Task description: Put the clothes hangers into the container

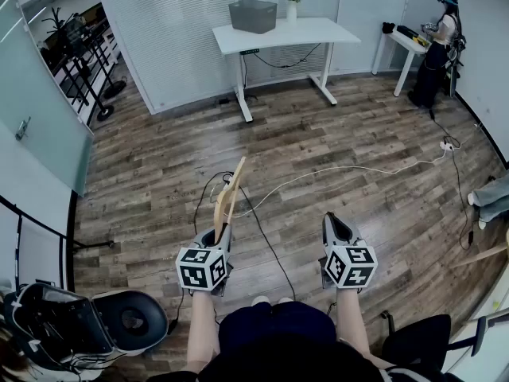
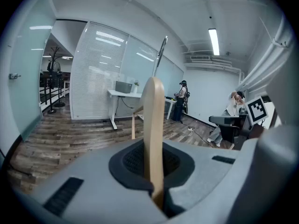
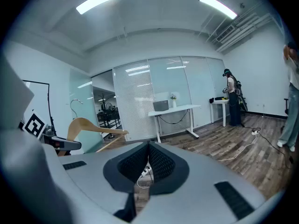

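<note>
My left gripper (image 1: 222,231) is shut on a pale wooden clothes hanger (image 1: 229,192), which sticks up and away from the jaws over the wood floor. In the left gripper view the hanger (image 2: 153,120) stands edge-on between the pads, its metal hook rising above. My right gripper (image 1: 333,219) hovers beside it to the right, shut with nothing between its jaws; in the right gripper view the hanger (image 3: 88,124) shows at the left. The container, a grey box (image 1: 253,16), sits on a white desk (image 1: 314,30) far across the room.
A white cable (image 1: 334,172) and dark cables trail over the floor between me and the desk. A person (image 1: 441,46) stands at a second table, back right. Coat racks (image 1: 79,62) stand behind glass at left. A chair (image 1: 127,317) is close at lower left.
</note>
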